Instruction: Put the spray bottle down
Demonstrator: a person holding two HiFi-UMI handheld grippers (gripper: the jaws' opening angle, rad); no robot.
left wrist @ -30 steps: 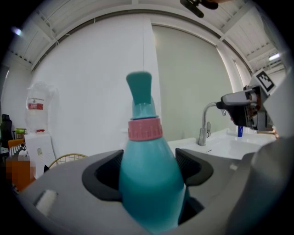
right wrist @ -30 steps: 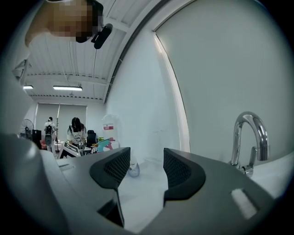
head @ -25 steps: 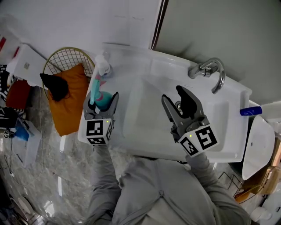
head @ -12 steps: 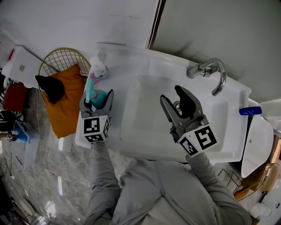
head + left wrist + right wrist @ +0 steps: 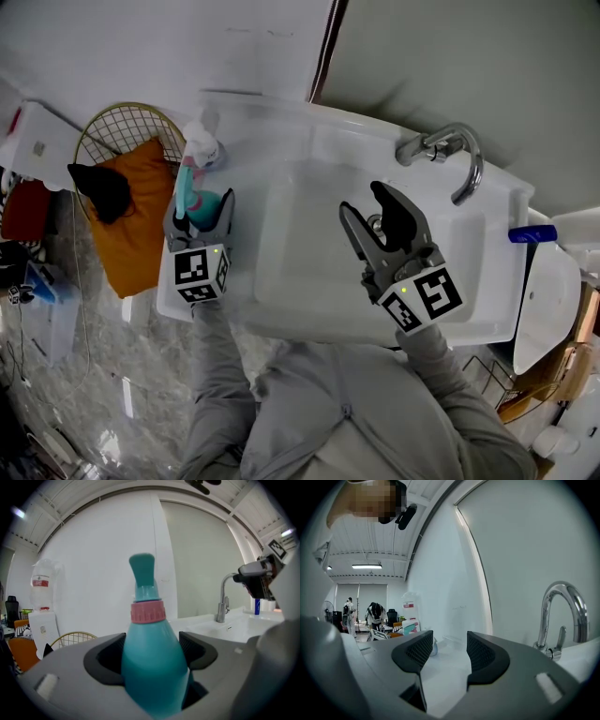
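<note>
Teal spray bottle (image 5: 204, 201) is upright at the left rim of the white sink (image 5: 487, 234) in the head view. The left claw (image 5: 199, 214) grips its body, and the right claw (image 5: 367, 204) hovers over the basin, both forearms stretched forward. Left gripper view: both jaws press the bottle. Right gripper view: jaws apart, nothing between.

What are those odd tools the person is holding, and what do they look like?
The left gripper and right gripper are grey, each with two dark curved jaws and a white cube printed with black square markers. The person's sleeves are grey.
</note>
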